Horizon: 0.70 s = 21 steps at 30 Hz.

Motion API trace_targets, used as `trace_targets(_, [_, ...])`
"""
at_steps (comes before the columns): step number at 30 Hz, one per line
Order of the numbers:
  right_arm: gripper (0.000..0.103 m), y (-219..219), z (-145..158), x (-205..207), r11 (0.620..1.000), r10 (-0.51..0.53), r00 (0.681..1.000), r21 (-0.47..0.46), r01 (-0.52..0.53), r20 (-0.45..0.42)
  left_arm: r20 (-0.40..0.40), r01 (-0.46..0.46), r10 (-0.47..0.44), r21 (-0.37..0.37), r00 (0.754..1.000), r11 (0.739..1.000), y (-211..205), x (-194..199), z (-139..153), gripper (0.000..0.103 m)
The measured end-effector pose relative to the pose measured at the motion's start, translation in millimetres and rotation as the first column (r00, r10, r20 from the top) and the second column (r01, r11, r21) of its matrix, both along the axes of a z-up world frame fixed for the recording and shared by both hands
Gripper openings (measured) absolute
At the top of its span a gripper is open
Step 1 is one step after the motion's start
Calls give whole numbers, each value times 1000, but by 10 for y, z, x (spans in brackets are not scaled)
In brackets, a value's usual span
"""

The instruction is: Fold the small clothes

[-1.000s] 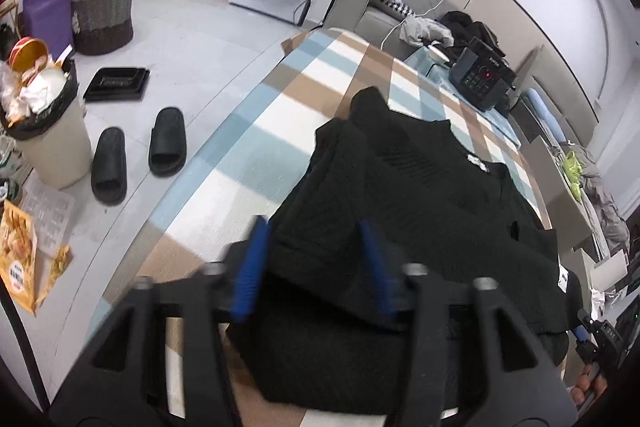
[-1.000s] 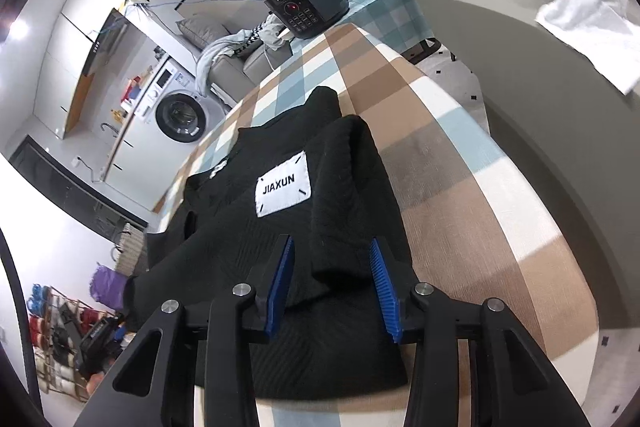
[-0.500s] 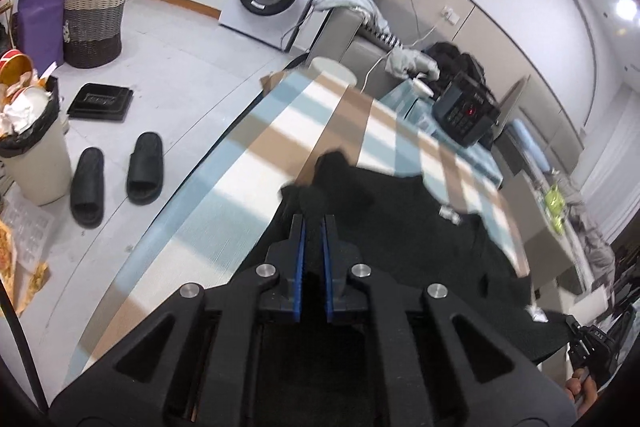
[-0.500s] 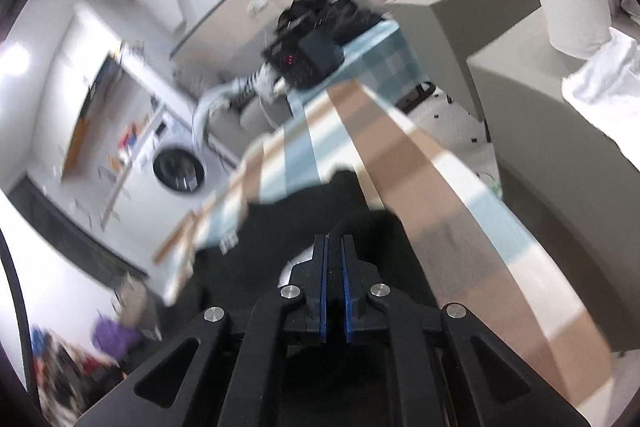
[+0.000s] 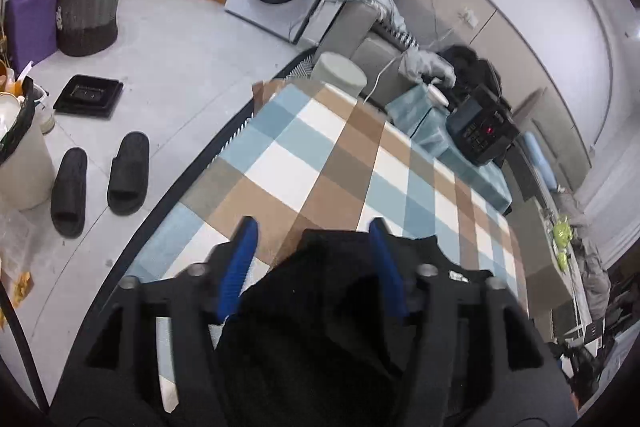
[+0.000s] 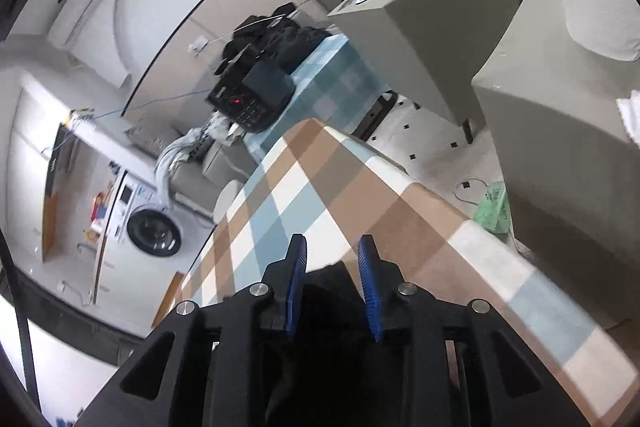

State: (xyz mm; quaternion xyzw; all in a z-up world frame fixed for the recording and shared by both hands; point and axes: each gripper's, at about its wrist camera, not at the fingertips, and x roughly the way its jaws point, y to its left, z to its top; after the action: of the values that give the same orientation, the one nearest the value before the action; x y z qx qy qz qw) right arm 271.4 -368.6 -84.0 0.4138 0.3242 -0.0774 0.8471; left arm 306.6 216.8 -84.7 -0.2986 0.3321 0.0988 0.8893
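Between my left claw's (image 5: 312,263) opening blue fingers the black top (image 5: 320,327) lies loose, and it sits low inside my opening right claw (image 6: 332,283) too.

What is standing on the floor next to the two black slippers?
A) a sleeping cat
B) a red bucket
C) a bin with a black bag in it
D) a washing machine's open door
C: in the left wrist view, a pale bin lined with a black bag stands just left of the black slippers on the floor.
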Motion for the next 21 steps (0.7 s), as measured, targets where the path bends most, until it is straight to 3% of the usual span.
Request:
trace_targets(2, [36,6,6,-132,999,49,999,-3,-49,-16,-8,27,-27,21,1000,999,-48,-91,-12,56])
trace_targets(6, [40,146,-27,-391,985,170,985,47,-169,-21,-26,68,-68,-8,997,998,-178,-376,-92,57])
trace_targets(8, [48,240,-37,-472,973,224,974,61,-223,-17,-34,92,-93,-20,995,996,-267,-524,-140,58])
trace_targets(11, [48,426,-66,-546,951,296,955,97,-293,-16,-48,108,-112,-65,993,992,-349,-660,-239,60])
trace_targets(16, [51,720,-62,-584,933,357,934,65,-355,-20,-74,142,-149,-90,986,986,-500,-701,-370,60])
trace_targets(21, [51,836,-105,-366,948,319,944,44,-316,-83,-71,173,-180,-99,981,980,-640,-547,-362,60])
